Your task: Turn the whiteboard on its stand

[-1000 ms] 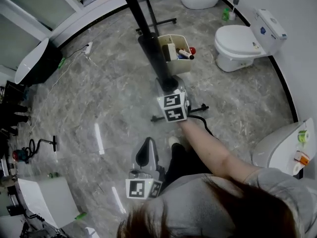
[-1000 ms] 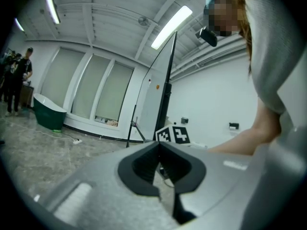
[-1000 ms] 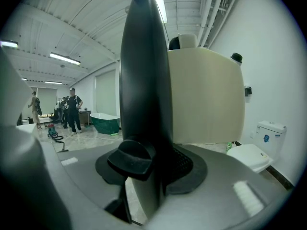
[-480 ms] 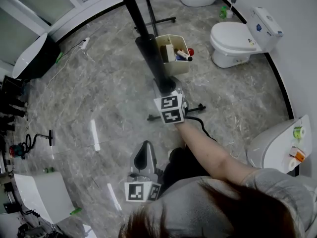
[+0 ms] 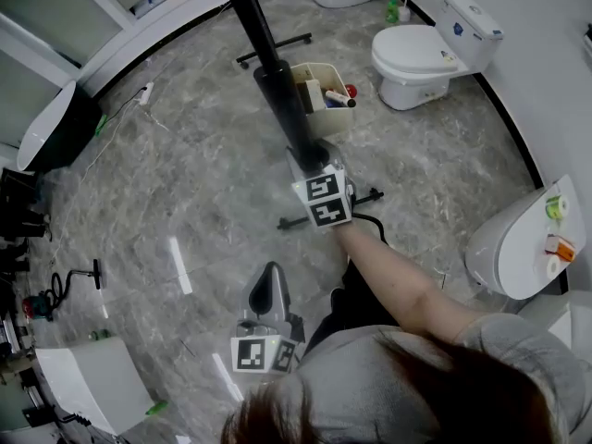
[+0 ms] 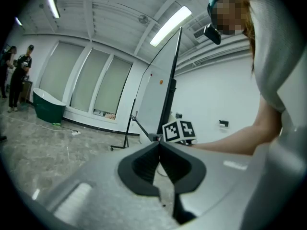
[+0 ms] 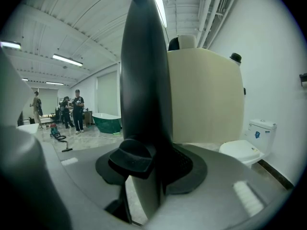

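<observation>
The whiteboard (image 5: 277, 91) stands edge-on, so its black frame runs as a dark bar from the top of the head view down to my right gripper (image 5: 310, 158). That gripper is shut on the frame's lower edge. In the right gripper view the black frame (image 7: 144, 71) fills the space between the pads of the right gripper (image 7: 153, 152). A beige marker box (image 5: 324, 95) hangs on the board beside the grip. My left gripper (image 5: 268, 276) hangs low near the person's body, shut with nothing in it. From it the whiteboard (image 6: 160, 95) appears tilted.
The stand's black legs with casters (image 5: 277, 49) spread over the marble floor. A toilet (image 5: 421, 49) stands at the back right, another white fixture (image 5: 518, 248) at the right, a dark bathtub (image 5: 46, 128) at the left. People (image 7: 76, 109) stand far off beside a green tub (image 7: 108, 121).
The head view has drifted, so the toilet and floor slide up and left in the picture. The right gripper keeps its hold on the frame. The left gripper has barely moved.
</observation>
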`<control>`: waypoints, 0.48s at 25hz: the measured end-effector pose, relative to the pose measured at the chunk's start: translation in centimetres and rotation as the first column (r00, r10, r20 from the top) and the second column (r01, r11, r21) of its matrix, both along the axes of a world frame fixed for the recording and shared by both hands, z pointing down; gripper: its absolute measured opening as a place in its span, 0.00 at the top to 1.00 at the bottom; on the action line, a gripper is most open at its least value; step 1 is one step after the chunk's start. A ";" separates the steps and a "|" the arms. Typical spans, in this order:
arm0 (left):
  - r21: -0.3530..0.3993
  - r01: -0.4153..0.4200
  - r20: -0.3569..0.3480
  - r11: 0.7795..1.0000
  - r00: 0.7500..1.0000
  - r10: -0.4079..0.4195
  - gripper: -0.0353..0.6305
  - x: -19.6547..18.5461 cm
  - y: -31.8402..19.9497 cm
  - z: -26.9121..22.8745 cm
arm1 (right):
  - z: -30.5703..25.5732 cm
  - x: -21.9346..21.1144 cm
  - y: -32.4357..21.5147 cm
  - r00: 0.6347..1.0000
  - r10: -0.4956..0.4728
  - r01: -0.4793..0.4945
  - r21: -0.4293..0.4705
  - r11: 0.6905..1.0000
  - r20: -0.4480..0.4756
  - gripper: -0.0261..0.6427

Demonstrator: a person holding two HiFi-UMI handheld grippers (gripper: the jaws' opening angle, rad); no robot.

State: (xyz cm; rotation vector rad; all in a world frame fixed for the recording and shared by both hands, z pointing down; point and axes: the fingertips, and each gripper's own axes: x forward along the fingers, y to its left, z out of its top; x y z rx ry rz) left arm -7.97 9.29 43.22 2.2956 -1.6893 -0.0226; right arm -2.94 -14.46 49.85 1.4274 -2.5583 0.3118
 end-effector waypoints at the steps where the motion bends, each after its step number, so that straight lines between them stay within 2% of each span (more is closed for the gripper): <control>1: 0.001 -0.002 -0.006 1.000 1.000 0.002 0.95 -0.3 0.4 0.0 | 0.0 0.1 0.5 1.000 0.001 -0.001 0.003 1.000 0.000 0.71; 8: 0.008 -0.102 -0.009 0.995 0.995 0.102 0.95 1.2 3.5 0.1 | -0.2 1.4 3.6 1.000 0.007 -0.007 0.015 1.000 0.000 0.71; 12: 0.006 -0.128 -0.005 0.992 0.992 0.128 0.95 2.3 5.5 0.6 | 0.0 2.4 5.7 1.000 0.001 -0.001 0.016 1.000 0.005 0.71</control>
